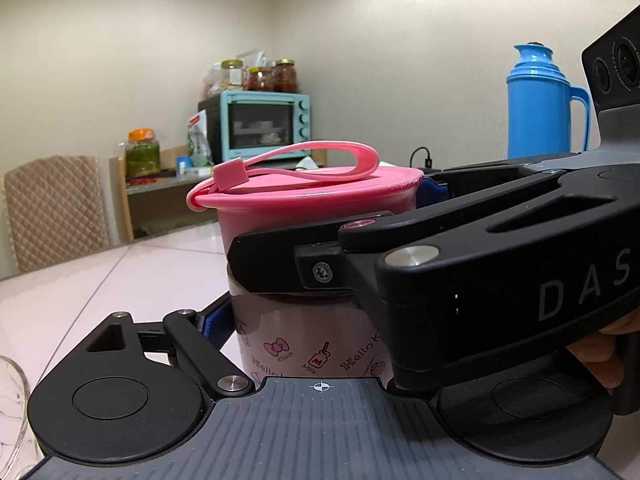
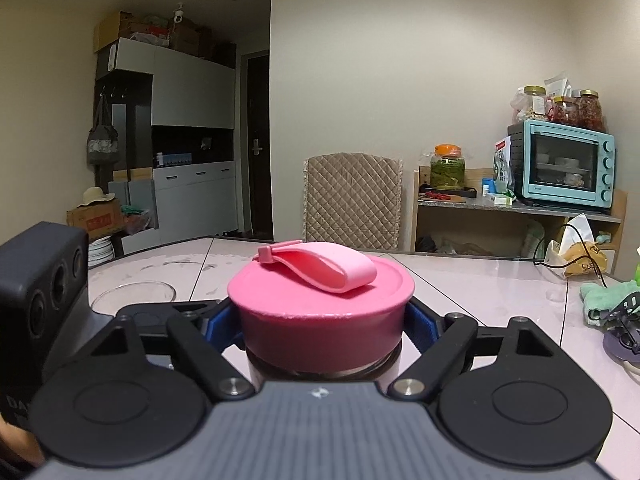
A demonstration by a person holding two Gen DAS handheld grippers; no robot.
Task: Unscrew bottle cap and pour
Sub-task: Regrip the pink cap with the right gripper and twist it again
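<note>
A bottle stands upright on the pale table. Its printed body (image 1: 312, 340) carries Hello Kitty drawings, and a wide pink cap (image 1: 312, 196) with a pink strap loop (image 1: 320, 160) sits on top. My left gripper (image 1: 312, 320) is shut on the bottle body below the cap. My right gripper (image 2: 324, 320) is shut on the pink cap (image 2: 320, 312), its blue pads (image 2: 420, 320) pressed on both sides. In the left wrist view the right gripper (image 1: 420, 240) crosses from the right, above my left fingers. The bottle's base is hidden.
A clear glass bowl (image 2: 134, 294) sits on the table (image 2: 460, 280) to the left; its rim shows in the left wrist view (image 1: 12, 400). A blue thermos (image 1: 544, 100) stands at right. A green cloth (image 2: 604, 300) and a paper bag (image 2: 576, 252) lie at right.
</note>
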